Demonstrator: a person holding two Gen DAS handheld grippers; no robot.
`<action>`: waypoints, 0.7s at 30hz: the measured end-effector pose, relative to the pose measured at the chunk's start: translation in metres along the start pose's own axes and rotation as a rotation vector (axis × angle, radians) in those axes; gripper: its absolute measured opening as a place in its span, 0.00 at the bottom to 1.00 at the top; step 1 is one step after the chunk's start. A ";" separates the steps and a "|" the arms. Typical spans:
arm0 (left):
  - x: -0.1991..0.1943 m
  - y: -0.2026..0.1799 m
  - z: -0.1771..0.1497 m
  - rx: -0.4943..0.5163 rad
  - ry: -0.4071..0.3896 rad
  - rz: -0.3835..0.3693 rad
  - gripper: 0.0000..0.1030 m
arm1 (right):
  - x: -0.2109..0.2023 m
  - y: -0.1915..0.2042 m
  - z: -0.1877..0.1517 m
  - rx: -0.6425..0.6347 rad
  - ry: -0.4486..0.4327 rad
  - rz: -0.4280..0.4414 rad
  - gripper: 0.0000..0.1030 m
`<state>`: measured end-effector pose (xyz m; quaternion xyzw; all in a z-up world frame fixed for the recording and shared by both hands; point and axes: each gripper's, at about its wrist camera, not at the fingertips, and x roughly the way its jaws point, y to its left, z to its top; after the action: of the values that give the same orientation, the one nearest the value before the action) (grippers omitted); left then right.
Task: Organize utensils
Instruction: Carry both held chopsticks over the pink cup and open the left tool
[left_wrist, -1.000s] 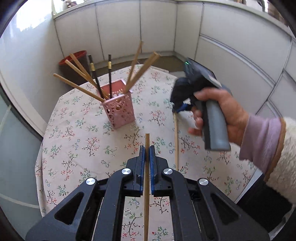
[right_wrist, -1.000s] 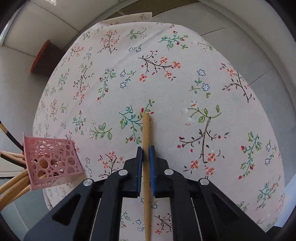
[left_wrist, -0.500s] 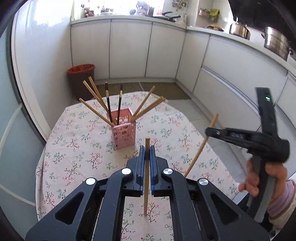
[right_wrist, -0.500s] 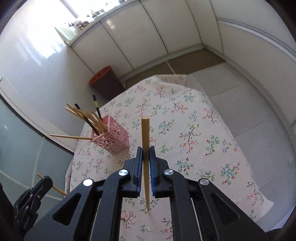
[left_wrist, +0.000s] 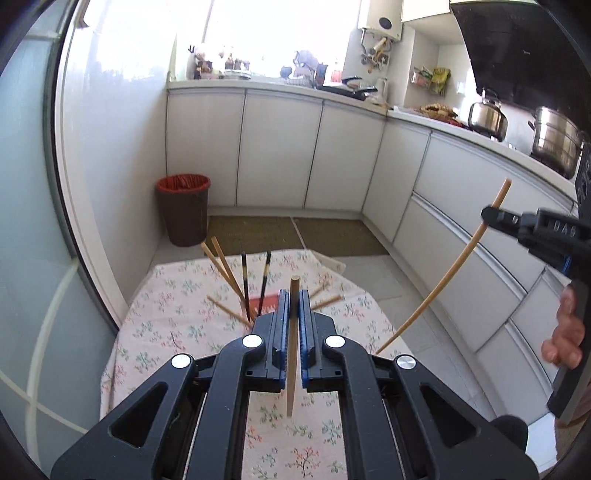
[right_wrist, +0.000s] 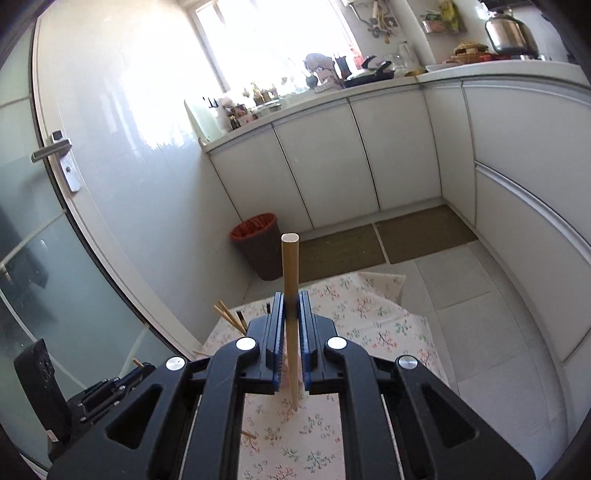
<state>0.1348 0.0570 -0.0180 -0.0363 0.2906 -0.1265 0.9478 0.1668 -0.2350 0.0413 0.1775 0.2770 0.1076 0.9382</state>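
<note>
Wooden chopstick (left_wrist: 293, 343) sits clamped between my left gripper (left_wrist: 292, 314) pads; my right gripper (right_wrist: 291, 317) pinches a second chopstick (right_wrist: 290, 295). Both hang above the floral tablecloth (left_wrist: 177, 325), whose far edge carries the chopstick-filled holder (left_wrist: 264, 304).

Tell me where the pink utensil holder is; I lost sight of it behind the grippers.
In the left wrist view it sits mid-table, mostly hidden behind the left gripper, with chopsticks fanning out above it.
</note>
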 end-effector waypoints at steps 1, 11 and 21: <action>0.000 0.001 0.007 -0.004 -0.014 0.005 0.04 | 0.000 0.004 0.011 0.001 -0.010 0.015 0.07; 0.043 0.009 0.059 -0.034 -0.117 0.073 0.04 | 0.074 0.033 0.060 0.019 -0.058 0.087 0.08; 0.123 0.021 0.048 -0.029 -0.038 0.095 0.10 | 0.158 0.036 0.023 -0.047 -0.009 0.046 0.08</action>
<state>0.2651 0.0451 -0.0481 -0.0383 0.2756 -0.0762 0.9575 0.3055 -0.1604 -0.0027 0.1620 0.2660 0.1351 0.9406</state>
